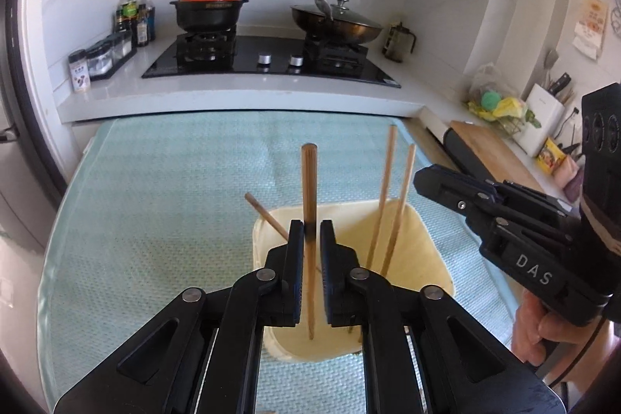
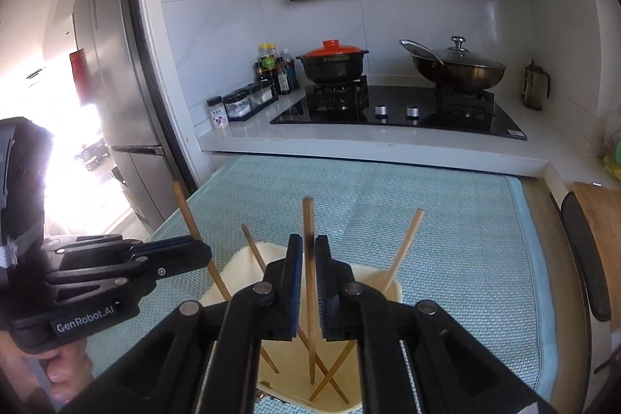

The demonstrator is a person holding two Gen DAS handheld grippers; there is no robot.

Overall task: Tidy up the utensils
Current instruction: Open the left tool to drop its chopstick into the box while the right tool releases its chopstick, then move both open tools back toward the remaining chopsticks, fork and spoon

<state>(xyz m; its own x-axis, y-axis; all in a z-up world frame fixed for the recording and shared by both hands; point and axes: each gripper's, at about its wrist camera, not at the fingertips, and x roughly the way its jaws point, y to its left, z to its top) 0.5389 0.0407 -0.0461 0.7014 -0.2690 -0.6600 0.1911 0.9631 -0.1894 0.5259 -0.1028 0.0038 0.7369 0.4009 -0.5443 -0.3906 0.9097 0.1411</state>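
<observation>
The cream bin (image 1: 427, 239) stood on a pale blue mat (image 1: 174, 181), nearer the mat's right edge than its left. Bare mat lay open beyond the bin up to the white counter edge (image 1: 233, 99), and to the left of the bin as well. Farther left of the bin rose a grey fridge (image 2: 116, 84).

Both tongs pointed down and forward over the bin's near rim, side by side and close together. The left gripper (image 1: 311, 231) had its jaws a little apart around the first chopstick (image 1: 309, 181). A thin gap showed beside the stick, so it stood released, upright, with its tip on the bin floor. The right gripper (image 2: 308, 247) was clenched on the second chopstick (image 2: 308, 220), also upright with its lower end inside the bin. More loose chopsticks (image 2: 330, 371) leaned crossed inside the bin.

The right hand (image 1: 531, 324) and the left hand (image 2: 58, 371) gripped the handles below and behind the bin. The right tongs' side read "DAS"; the left tongs' side read "GenRobot.AI".
</observation>
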